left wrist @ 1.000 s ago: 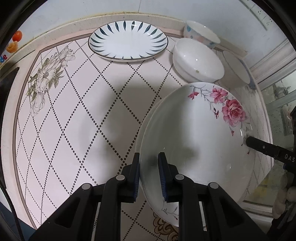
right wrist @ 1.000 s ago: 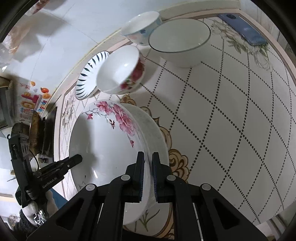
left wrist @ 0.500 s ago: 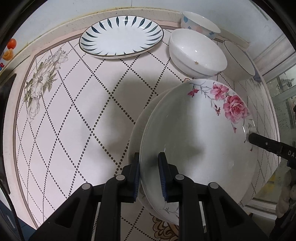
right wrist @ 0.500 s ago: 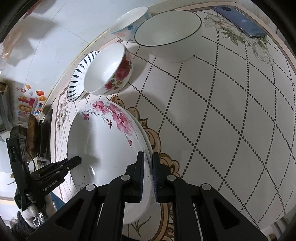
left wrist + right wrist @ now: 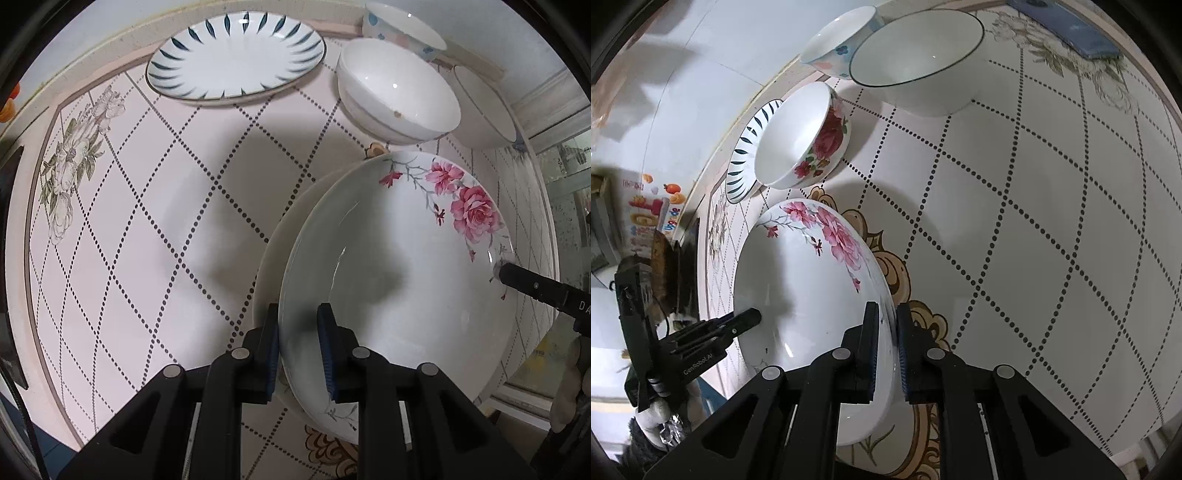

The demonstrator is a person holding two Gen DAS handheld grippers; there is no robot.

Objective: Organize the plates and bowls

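Note:
A white rose plate (image 5: 399,266) is held tilted over a second plate (image 5: 273,254) that lies on the table. My left gripper (image 5: 298,343) is shut on its near rim. My right gripper (image 5: 884,343) is shut on the opposite rim of the same rose plate (image 5: 805,280); its finger also shows in the left wrist view (image 5: 535,284). The left gripper also shows in the right wrist view (image 5: 738,321). Behind stand a blue-leaf plate (image 5: 236,55), a white rose bowl (image 5: 395,92), a dark-rimmed bowl (image 5: 916,55) and a dotted bowl (image 5: 838,40).
The table (image 5: 147,206) has a pink diamond-dot top and a raised rim against a white wall. A blue phone-like slab (image 5: 1067,29) lies at the far right corner. A window frame (image 5: 561,122) is at the right.
Both grippers have carried the rose plate a little toward the back of the table, nearer the bowls. It stays tilted above the lower plate. Both grips are unchanged.

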